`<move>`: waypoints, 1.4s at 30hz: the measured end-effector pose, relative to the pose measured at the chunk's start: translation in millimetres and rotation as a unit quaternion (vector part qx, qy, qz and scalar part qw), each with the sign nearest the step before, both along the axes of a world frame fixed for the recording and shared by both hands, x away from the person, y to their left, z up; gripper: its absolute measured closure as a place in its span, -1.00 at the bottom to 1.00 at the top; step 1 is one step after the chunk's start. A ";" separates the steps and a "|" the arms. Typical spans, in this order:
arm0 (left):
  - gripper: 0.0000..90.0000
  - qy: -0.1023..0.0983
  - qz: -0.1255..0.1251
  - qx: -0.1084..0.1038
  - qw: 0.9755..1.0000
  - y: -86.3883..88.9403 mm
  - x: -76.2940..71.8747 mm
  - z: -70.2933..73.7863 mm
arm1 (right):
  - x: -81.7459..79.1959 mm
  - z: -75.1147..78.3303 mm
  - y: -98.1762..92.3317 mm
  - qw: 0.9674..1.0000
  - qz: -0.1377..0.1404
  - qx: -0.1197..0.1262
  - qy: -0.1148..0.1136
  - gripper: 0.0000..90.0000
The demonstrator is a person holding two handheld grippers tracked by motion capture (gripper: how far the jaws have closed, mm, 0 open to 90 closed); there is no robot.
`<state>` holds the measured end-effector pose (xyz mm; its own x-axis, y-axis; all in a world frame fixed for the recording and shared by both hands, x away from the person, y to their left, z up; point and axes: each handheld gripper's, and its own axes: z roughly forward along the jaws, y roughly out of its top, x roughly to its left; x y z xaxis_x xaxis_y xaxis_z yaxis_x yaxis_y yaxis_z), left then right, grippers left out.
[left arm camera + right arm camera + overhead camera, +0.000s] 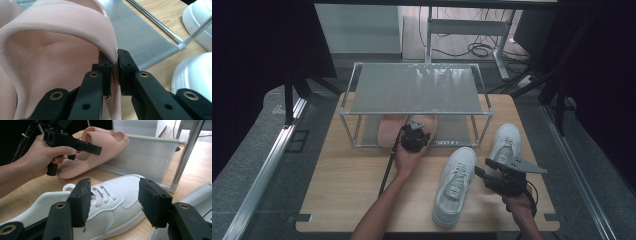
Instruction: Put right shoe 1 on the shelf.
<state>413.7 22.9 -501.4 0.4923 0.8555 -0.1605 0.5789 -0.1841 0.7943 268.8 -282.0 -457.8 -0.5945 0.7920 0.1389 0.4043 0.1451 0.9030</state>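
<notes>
The left gripper (414, 136) is pinching the strap edge of a pink slide sandal (57, 47) — in the left gripper view its two black pads are pressing on either side of the thin rubber wall, one pad inside the strap's opening and one outside. The sandal is lying at the front of the lower shelf of a metal shoe rack (416, 90), its heel end jutting over the shelf's front edge toward the person; from the high view it is sitting directly under and ahead of the left gripper, between the rack's front legs. In the right gripper view a second pink sandal is lying just behind it, touching or nearly so.

The right gripper (503, 175) is hovering with its jaws spread wide and nothing between the pads. It is sitting over the right part of the wooden table (347, 190), between two white sneakers — one sneaker (455, 185) lying just to its left, the other sneaker (506, 141) just beyond it, near the rack's right front leg.
</notes>
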 end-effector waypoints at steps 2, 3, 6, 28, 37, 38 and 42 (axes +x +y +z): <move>0.83 0.001 0.003 0.000 1.000 -0.7 1.9 -1.0 | 0.1 -0.1 0.0 1.000 0.000 0.000 0.000 -0.01; 0.83 0.001 0.000 0.005 1.000 -0.1 3.3 -1.6 | 0.1 -0.3 0.0 1.000 0.000 0.000 0.000 -0.01; 0.82 0.006 0.004 0.005 1.000 -1.1 6.2 -4.6 | 0.1 -0.2 -0.2 1.000 0.000 0.000 0.000 -0.01; 0.48 -0.026 -0.007 0.006 1.000 23.1 -30.8 18.8 | 0.0 -1.9 2.2 1.000 0.002 -0.002 0.003 -0.01; 0.88 -0.022 -0.044 0.003 0.999 24.0 -47.1 21.1 | -0.1 -2.1 3.8 1.000 0.004 -0.002 0.003 -0.01; 0.90 -0.020 -0.048 0.004 0.999 23.3 -47.9 20.5 | -0.2 -2.2 3.7 1.000 0.004 -0.002 0.003 -0.02; 0.93 -0.018 -0.058 0.008 0.998 25.9 -55.6 18.9 | -0.2 -1.8 1.5 1.000 0.001 -0.001 0.002 -0.02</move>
<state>358.1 48.7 -482.6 0.5938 0.7943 -0.1281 0.5243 -0.2613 0.8104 268.5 -280.5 -459.6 -0.5949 0.7915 0.1400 0.4085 0.1478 0.9007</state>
